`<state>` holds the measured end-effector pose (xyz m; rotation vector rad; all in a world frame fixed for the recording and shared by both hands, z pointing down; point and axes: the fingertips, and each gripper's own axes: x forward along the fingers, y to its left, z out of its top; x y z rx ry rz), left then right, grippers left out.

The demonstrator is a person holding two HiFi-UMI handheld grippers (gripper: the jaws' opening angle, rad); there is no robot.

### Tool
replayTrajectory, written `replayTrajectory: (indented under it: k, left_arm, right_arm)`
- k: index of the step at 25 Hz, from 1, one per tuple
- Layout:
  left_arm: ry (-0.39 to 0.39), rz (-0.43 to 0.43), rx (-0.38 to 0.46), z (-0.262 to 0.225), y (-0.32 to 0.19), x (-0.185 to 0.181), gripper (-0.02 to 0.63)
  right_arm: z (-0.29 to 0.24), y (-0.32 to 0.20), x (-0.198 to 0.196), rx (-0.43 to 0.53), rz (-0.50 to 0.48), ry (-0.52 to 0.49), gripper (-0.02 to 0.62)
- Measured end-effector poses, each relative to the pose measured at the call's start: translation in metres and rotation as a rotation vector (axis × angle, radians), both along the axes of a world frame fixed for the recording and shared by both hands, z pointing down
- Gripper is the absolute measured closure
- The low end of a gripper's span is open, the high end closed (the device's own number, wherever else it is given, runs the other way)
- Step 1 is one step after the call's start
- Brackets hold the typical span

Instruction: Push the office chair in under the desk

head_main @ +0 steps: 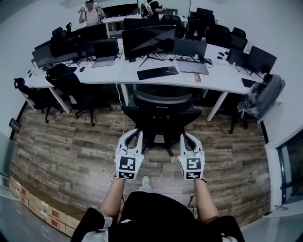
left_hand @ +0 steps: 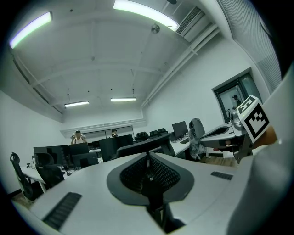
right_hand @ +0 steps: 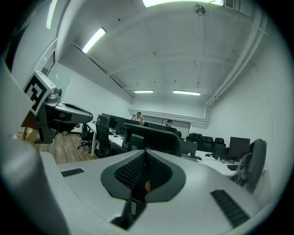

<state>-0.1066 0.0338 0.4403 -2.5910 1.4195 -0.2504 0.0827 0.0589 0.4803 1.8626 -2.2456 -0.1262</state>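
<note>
The black office chair (head_main: 161,112) stands on the wood floor in front of the white desk (head_main: 222,80), its back toward me. Its seat is partly under the desk edge. My left gripper (head_main: 134,134) is shut and points at the left side of the chair's back. On the right side my right gripper (head_main: 188,137) is also shut. I cannot tell whether either tip touches the chair. In the left gripper view the closed left gripper (left_hand: 148,159) faces the chair's dark back (left_hand: 138,146). The right gripper view has the shut right gripper (right_hand: 145,155) just below the chair's back (right_hand: 154,136).
A large monitor (head_main: 148,41), a keyboard (head_main: 157,73) and a laptop (head_main: 192,66) sit on the desk above the chair. Another black chair (head_main: 71,87) stands to the left, and a chair with a grey backpack (head_main: 262,97) to the right. Cardboard boxes (head_main: 35,203) line the lower left wall. Two people (head_main: 91,13) stand at the back.
</note>
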Motion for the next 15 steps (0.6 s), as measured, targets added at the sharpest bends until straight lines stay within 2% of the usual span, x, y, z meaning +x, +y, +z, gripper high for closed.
replayTrajectory:
  k: [15]
  left_arm:
    - [0.05,0.053,-0.025,-0.005,-0.127,-0.022,0.572]
  right_arm:
    - [-0.008,-0.118,-0.022,-0.001,0.038,0.021,0.571]
